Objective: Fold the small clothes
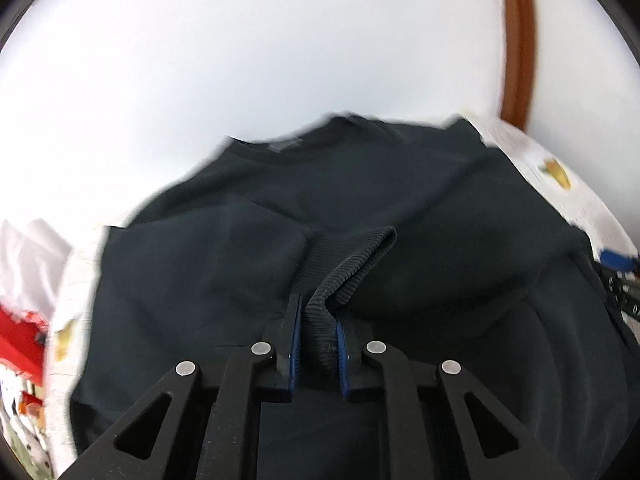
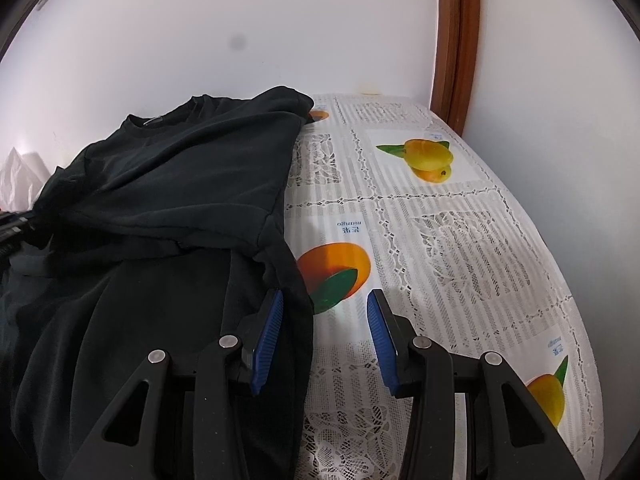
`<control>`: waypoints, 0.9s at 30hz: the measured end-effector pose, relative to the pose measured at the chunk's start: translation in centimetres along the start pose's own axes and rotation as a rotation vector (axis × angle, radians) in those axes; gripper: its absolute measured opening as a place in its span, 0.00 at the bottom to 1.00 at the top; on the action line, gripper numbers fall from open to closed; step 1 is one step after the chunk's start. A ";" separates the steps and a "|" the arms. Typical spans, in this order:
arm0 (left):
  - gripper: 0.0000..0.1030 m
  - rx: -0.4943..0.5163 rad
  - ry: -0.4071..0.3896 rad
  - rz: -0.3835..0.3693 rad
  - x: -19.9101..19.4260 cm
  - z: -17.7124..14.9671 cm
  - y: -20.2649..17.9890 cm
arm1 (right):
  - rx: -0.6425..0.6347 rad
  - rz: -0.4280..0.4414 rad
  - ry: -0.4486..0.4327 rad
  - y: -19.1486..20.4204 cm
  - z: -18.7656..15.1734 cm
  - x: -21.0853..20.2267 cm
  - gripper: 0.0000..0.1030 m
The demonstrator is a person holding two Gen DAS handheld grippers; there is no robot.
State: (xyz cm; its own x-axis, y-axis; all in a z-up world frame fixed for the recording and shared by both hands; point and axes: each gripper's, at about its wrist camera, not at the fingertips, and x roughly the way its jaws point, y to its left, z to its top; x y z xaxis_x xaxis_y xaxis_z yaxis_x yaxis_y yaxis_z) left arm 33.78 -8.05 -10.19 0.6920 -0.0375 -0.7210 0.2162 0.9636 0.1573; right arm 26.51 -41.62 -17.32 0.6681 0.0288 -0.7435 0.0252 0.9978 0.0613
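One dark sweater (image 2: 160, 208) lay spread on the tablecloth (image 2: 440, 240), covering the cloth's left part in the right wrist view, neckline at 12 o'clock toward the wall (image 2: 280, 20).

Left gripper (image 1: 318, 344): jaws closed on the ribbed cuff (image 1: 352, 264), which stood pinched between the blue pads (image 1: 295, 340); the cuff rose from the jaws toward 1 o'clock, over the sweater's body. That view was blurred.

Right gripper (image 2: 322, 344): jaws spread wide, nothing between them. Its left pad (image 2: 267, 344) sat over the sweater's right edge; its right pad (image 2: 380, 344) sat over bare tablecloth.

Tablecloth: white lace pattern with printed mangoes, one mango print (image 2: 430, 158) at 1 o'clock, an orange fruit print (image 2: 340, 272) just beside the sweater's hem.

Wooden frame (image 2: 456, 40): brown, upright, at 1 o'clock against the wall.

Red item (image 1: 20, 344): at 9 o'clock in the left wrist view, too blurred to identify.
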 end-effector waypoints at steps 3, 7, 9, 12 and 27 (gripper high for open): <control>0.13 -0.076 -0.037 0.026 -1.8 0.2 4.3 | 0.006 0.008 0.000 -0.1 -0.1 0.1 0.42; 0.11 -0.180 -0.055 0.044 -2.8 0.1 10.0 | 0.004 0.012 -0.002 -0.2 -0.1 0.1 0.42; 0.11 -0.240 -0.059 0.030 -3.2 -0.1 12.8 | 0.013 0.022 -0.003 -0.4 -0.1 0.0 0.42; 0.11 -0.310 -0.064 -0.001 -3.3 -0.7 15.9 | 0.012 -0.016 0.003 -0.2 0.4 -0.5 0.42; 0.15 -0.444 0.070 -0.100 0.0 -6.4 19.8 | -0.001 -0.103 0.083 4.7 4.7 3.0 0.51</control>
State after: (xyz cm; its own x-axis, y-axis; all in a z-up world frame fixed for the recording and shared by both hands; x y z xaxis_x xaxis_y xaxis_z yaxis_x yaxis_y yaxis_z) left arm 33.66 12.70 -11.40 0.6311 -0.1331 -0.7642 -0.0471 0.9768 -0.2090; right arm 32.17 -37.16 -16.13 0.5981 -0.0693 -0.7984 0.0901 0.9958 -0.0190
